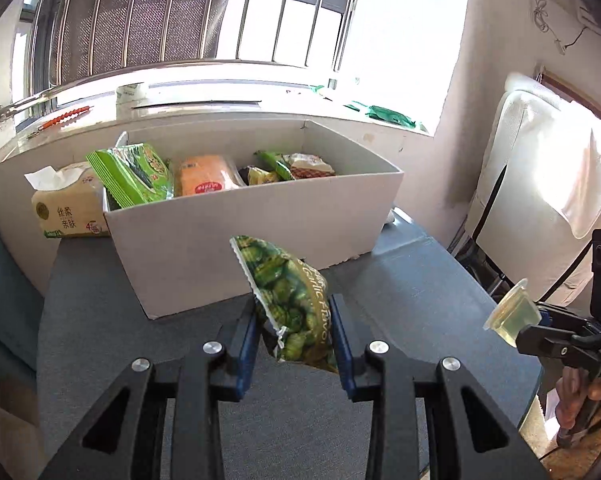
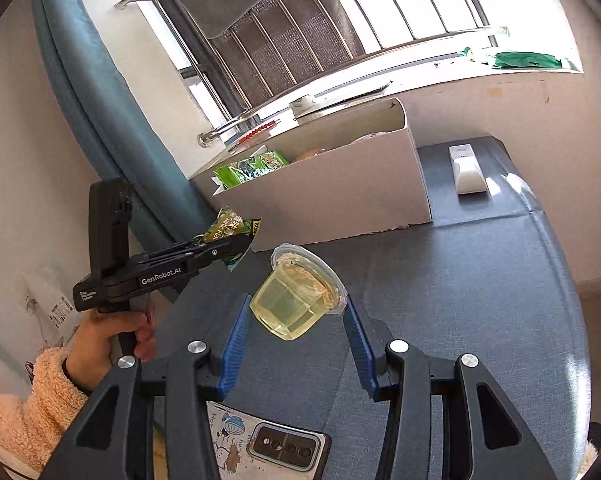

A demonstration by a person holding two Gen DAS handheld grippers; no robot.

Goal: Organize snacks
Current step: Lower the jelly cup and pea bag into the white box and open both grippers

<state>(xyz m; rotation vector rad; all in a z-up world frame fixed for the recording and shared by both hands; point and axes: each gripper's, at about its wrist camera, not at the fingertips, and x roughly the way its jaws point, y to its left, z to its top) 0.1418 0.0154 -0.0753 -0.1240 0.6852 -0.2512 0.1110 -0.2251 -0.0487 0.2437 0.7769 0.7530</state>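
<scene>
At the far left of the left wrist view a tissue pack point(image 1: 66, 208) sits just beside the white cardboard box point(image 1: 260, 240), which already holds a green snack bag point(image 1: 134, 174), an orange packet point(image 1: 204, 176) and several smaller packets at its far right end. Nearer, in front of the box's near wall, the left gripper point(image 1: 296, 328) has its blue pads pressed on a green garlic-flavour pouch point(image 1: 290, 300), which hangs clear of the grey table point(image 1: 420, 300) with its crimped top edge pointing up toward the box. The pouch looks light, soft and crinkly; I judge it will sag and could slip on its glossy film, so the puffed middle or the sealed edge is the safest hold. Further right, the right gripper point(image 2: 296, 322) clamps a clear jelly cup point(image 2: 298, 296), tilted with its film lid facing away, held over the table short of the box. The cup seems stiffer but thin-walled and smooth; squeezing its sides too hard could buckle it or pop the seal, so a gentle hold low on the body is best. A phone point(image 2: 268, 446) lies near, a white remote point(image 2: 466, 170) far right
</scene>
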